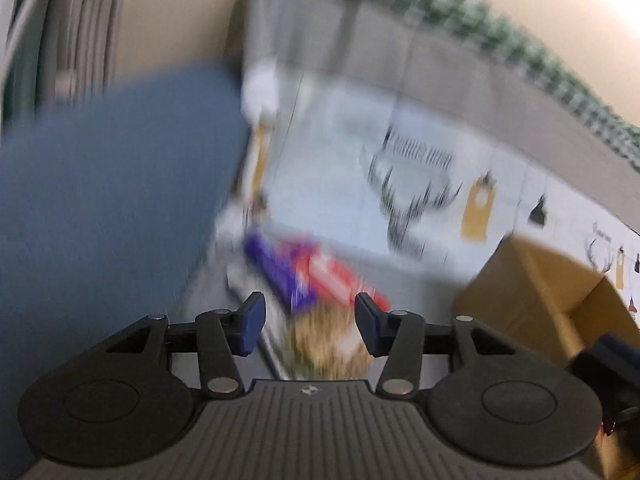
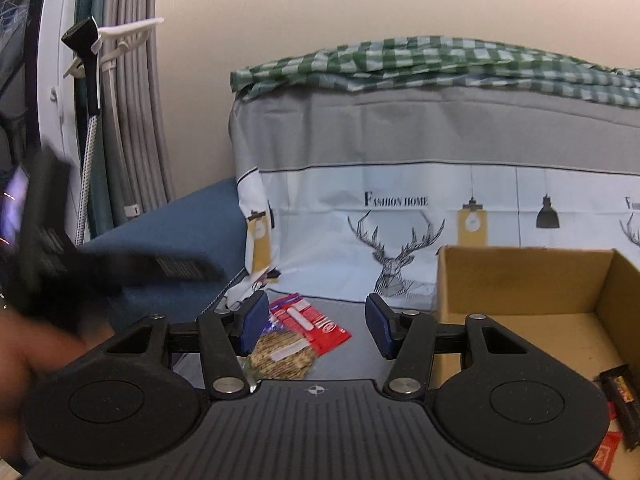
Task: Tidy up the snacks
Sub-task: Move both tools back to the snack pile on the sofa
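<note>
In the right wrist view a red snack packet (image 2: 320, 326) and a tan packet of brown sticks (image 2: 282, 354) lie on the grey surface. My right gripper (image 2: 316, 324) is open and empty just above them. An open cardboard box (image 2: 520, 280) stands to the right, with a dark snack bar (image 2: 618, 396) and a red wrapper (image 2: 606, 450) inside. The left wrist view is motion-blurred: my left gripper (image 1: 310, 322) is open and empty over a red and purple packet (image 1: 316, 272) and the tan packet (image 1: 328, 340). The box (image 1: 532, 296) is at its right.
A blue cushion (image 2: 180, 236) lies at the left, also in the left wrist view (image 1: 112, 200). A deer-print cover (image 2: 400, 220) with green checked cloth (image 2: 440, 60) on top stands behind. The other gripper's blurred black body (image 2: 60, 240) crosses the left side.
</note>
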A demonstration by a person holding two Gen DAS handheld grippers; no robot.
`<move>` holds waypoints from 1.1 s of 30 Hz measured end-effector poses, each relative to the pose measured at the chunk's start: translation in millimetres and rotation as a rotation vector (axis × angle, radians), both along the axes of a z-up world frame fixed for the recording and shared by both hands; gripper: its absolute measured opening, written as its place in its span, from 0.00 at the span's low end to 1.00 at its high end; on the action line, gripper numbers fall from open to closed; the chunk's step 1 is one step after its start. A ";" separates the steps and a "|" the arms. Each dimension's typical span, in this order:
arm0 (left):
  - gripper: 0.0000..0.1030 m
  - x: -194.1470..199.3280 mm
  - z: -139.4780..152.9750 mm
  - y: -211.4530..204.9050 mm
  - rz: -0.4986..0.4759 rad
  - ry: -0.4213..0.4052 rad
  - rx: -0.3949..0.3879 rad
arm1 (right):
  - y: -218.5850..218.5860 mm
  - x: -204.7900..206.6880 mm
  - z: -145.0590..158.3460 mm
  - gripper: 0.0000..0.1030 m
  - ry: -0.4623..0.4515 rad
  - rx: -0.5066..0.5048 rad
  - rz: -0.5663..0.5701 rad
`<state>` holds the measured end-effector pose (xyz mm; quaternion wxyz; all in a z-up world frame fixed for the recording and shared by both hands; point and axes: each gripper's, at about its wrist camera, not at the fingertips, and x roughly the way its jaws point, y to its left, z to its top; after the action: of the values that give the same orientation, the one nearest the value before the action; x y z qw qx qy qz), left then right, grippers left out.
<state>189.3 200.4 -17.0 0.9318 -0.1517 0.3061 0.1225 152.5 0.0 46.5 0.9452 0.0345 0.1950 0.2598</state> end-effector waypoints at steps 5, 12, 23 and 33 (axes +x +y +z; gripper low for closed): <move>0.86 21.8 -34.9 12.6 0.085 0.047 -0.083 | 6.3 4.9 -6.5 0.54 0.035 -0.006 -0.023; 0.97 67.6 -66.0 20.9 0.126 0.146 -0.162 | 6.9 16.3 -16.1 0.55 0.088 0.002 -0.057; 0.36 43.1 -70.7 4.8 -0.147 0.123 -0.181 | 8.6 19.7 -19.3 0.55 0.104 0.000 -0.061; 0.34 -31.2 -69.1 6.7 -0.327 0.290 -0.402 | 18.1 14.6 -17.4 0.56 0.104 -0.005 -0.013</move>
<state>158.1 207.1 -86.1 0.8369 -0.2627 0.4748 -0.0719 167.1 18.1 29.1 0.9354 0.0470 0.2442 0.2513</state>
